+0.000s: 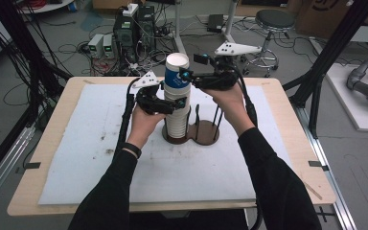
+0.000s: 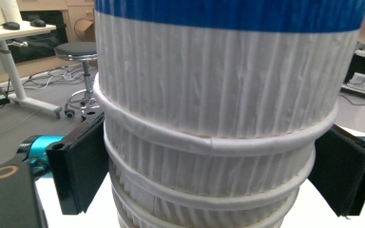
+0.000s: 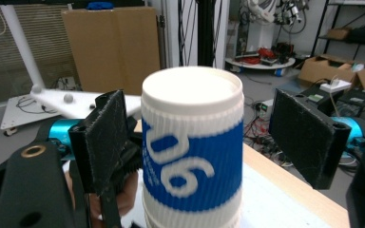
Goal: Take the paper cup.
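A tall stack of white ribbed paper cups point(image 1: 176, 112) is stood on a round brown holder point(image 1: 206, 132) in the middle of the table point(image 1: 52, 163). The stack is pinched by the left gripper point(image 1: 170, 103). The top white cup with a blue band point(image 3: 192, 152) sits between the spread fingers point(image 3: 107, 137) of the right gripper point(image 1: 190, 76), not pressed. Next, this cup likely needs to be squeezed and lifted straight up.

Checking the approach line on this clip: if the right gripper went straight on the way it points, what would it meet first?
Probably the top cup of the stack, centred between the right gripper's open jaws; depth is hard to judge.
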